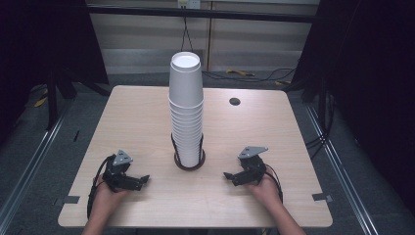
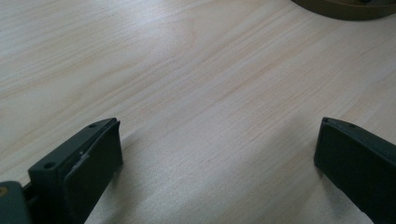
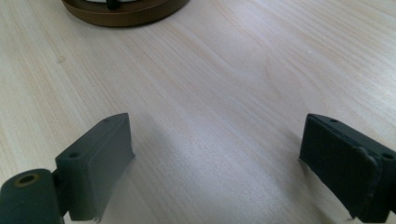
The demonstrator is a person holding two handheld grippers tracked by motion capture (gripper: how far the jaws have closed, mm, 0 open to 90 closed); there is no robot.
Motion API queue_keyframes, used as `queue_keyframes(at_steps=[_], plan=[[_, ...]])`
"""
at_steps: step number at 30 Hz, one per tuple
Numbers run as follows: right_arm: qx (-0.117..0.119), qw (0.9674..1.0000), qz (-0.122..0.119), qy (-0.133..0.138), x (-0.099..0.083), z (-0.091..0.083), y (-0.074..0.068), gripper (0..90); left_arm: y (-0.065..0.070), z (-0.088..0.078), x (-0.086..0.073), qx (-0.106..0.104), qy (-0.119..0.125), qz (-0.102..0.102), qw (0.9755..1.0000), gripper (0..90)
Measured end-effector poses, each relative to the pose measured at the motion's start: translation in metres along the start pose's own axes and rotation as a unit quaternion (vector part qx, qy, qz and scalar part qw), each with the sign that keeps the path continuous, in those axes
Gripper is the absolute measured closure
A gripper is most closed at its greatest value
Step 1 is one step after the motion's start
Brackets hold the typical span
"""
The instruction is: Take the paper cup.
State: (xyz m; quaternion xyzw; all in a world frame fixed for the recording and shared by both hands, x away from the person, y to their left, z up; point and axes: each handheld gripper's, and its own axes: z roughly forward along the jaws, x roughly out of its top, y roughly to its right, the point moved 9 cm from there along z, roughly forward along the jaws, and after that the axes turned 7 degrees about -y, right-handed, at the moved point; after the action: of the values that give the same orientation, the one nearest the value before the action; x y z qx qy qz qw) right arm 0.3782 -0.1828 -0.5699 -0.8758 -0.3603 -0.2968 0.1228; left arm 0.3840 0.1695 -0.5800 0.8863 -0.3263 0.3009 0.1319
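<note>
Stack of white paper cups [image 1: 186, 110] stands upright in a round brown wooden holder [image 1: 189, 162] with thin black uprights, on the pale wood desk [image 1: 137, 117], between the two claws and just ahead of both. Left claw [image 1: 141, 180] rests on the desk, jaws spread wide, nothing held. Right claw [image 1: 230, 176] likewise, jaws wide, empty. Judgement: cups light, thin-walled, easily crushed; the tall stack could tip. Best hold: top cup's side wall below the rim, light pressure

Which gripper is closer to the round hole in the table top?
Right. The right gripper sits near the table's front edge, on the same side as the hole. The left gripper lies across the cup stack from it, farther off.
</note>
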Motion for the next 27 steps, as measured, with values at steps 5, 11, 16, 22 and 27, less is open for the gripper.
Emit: queue_keyframes(at_steps=[5,11,16,22,27], plan=[[-0.002,1.0,0.003,0.0,0.0,0.0,0.0,8.9,0.0,0.0,0.0,-0.002,0.0,0.002,1.0,0.6],[-0.002,1.0,0.003,0.0,0.0,0.0,0.0,9.1,0.001,-0.001,0.0,0.0,0.004,-0.001,1.0,1.7],[-0.002,1.0,0.006,0.003,0.0,0.0,0.0,10.8,-0.001,-0.006,0.003,0.011,0.01,-0.007,0.9999,18.1],[-0.002,1.0,0.005,0.003,0.0,-0.001,0.0,11.0,0.001,-0.006,0.002,0.007,0.005,-0.002,1.0,16.0],[0.006,0.9999,0.013,-0.001,0.0,-0.003,0.0,14.1,0.003,-0.013,0.008,-0.01,0.012,-0.003,0.9999,16.0]])
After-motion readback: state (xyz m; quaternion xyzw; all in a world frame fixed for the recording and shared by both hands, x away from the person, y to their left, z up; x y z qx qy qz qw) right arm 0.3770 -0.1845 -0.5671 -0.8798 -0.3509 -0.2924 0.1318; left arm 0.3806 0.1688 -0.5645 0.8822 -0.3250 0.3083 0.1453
